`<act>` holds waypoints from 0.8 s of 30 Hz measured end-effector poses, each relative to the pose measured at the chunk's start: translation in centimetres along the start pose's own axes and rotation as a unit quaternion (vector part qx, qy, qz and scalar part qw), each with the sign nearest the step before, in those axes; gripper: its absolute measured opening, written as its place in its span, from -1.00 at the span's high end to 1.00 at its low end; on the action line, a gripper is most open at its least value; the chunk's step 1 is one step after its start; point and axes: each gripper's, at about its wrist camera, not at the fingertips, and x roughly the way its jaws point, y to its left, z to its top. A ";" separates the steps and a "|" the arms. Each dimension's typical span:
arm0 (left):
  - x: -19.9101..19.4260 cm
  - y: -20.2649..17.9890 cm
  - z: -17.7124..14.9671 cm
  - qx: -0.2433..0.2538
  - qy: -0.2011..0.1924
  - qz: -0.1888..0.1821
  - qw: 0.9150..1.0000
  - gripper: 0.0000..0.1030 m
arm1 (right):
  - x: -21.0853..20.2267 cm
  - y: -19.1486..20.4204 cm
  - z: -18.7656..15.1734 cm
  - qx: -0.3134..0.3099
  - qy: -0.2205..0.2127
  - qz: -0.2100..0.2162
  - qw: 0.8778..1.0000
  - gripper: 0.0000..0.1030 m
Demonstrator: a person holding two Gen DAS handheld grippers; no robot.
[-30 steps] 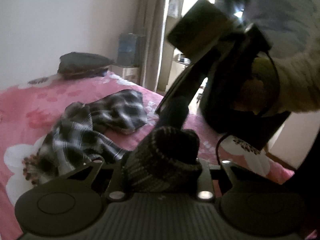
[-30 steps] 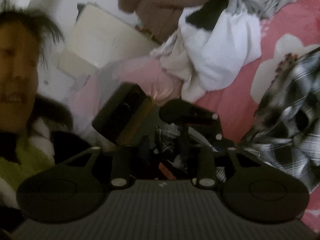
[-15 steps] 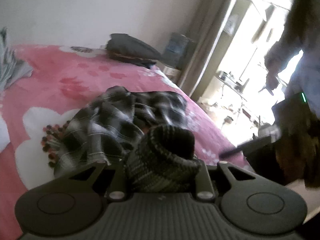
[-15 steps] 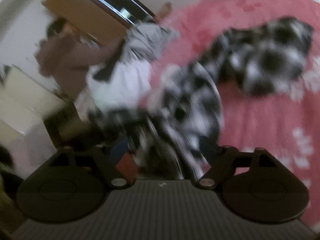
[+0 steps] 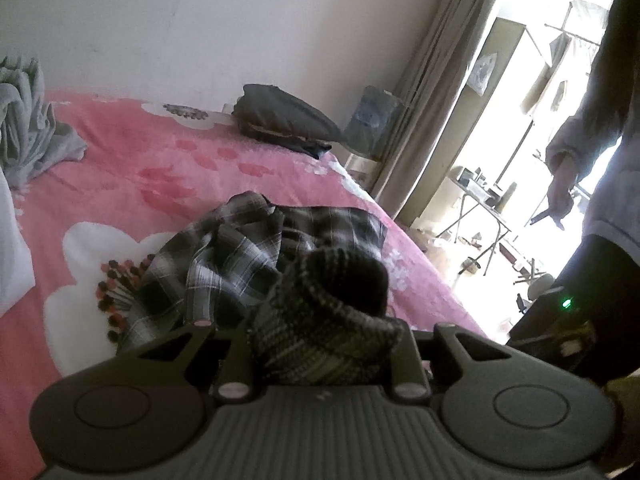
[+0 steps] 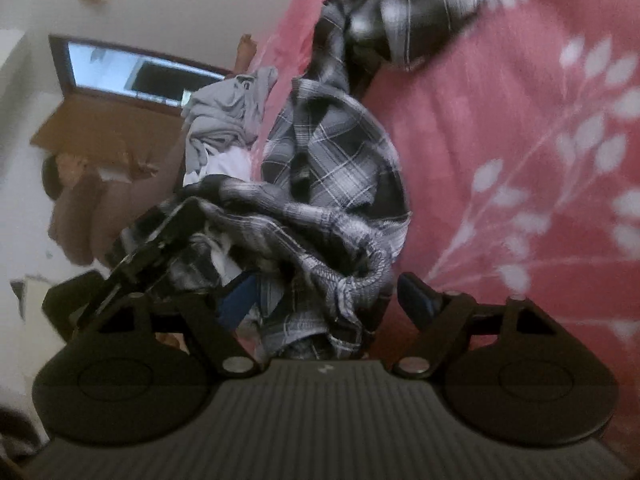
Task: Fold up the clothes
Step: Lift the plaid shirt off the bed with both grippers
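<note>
Room: a bedroom with a pale wall; a bed (image 5: 120,184) under a pink flowered cover fills the lower and left parts of both views, with a curtain and a bright doorway at the upper right of the left wrist view.
Plaid shirt (image 5: 240,256): crumpled in the middle of the bed, a black-and-white check garment, bunched and twisted, with no flat panel or crease showing anywhere.
Left claw (image 5: 324,340): narrow, pinched on a rolled end of the plaid cloth at the bottom centre of its view, probably a cuff or hem.
Right claw (image 6: 328,300): wide, jaws closing, with a ridge of the same shirt lying between the blue pads (image 6: 416,296); the pads do not yet seem to press on it.
Progress: early, by my reading; the shirt is gathered up but not spread, and no fold is made.
Left to do: secure the second hold, pull the shirt out flat on the bed, then fold it.
Other clothes: a grey and white heap (image 6: 224,128) at centre left of the right wrist view, unfolded; a dark folded bundle (image 5: 284,120) near the wall may be finished work, though I cannot tell.
Bystander: a person's sleeve and hand (image 5: 560,196) at the right edge of the left wrist view.
</note>
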 end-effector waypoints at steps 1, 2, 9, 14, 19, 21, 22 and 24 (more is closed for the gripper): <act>-0.2 -0.2 0.1 0.000 -0.003 0.002 1.000 0.56 | 0.6 0.0 -0.3 0.003 0.002 -0.002 1.000 -0.30; -0.3 -0.3 0.2 0.000 -0.006 0.004 1.000 0.56 | 1.1 0.1 -0.5 0.006 0.005 -0.005 1.000 -0.19; -2.6 -1.2 0.6 -0.007 -0.035 0.024 0.999 0.60 | 1.3 2.8 -1.5 -0.074 -0.045 -0.095 0.992 0.76; -5.3 -2.5 1.4 -0.013 -0.076 0.037 0.996 0.63 | -1.8 7.8 -1.0 -0.201 -0.128 -0.168 0.956 0.84; -8.7 -4.8 3.3 0.004 -0.132 0.057 0.990 0.65 | -4.9 13.1 -0.5 -0.317 -0.212 -0.203 0.902 0.86; -10.2 -5.7 4.2 0.007 -0.156 0.066 0.986 0.65 | -5.6 15.3 -0.1 -0.348 -0.235 -0.197 0.886 0.86; -10.9 -6.0 4.4 0.006 -0.165 0.071 0.984 0.65 | -5.9 16.4 0.0 -0.362 -0.246 -0.193 0.878 0.86; -12.3 -6.7 4.8 0.004 -0.183 0.082 0.980 0.65 | -6.2 17.7 0.1 -0.374 -0.257 -0.182 0.872 0.86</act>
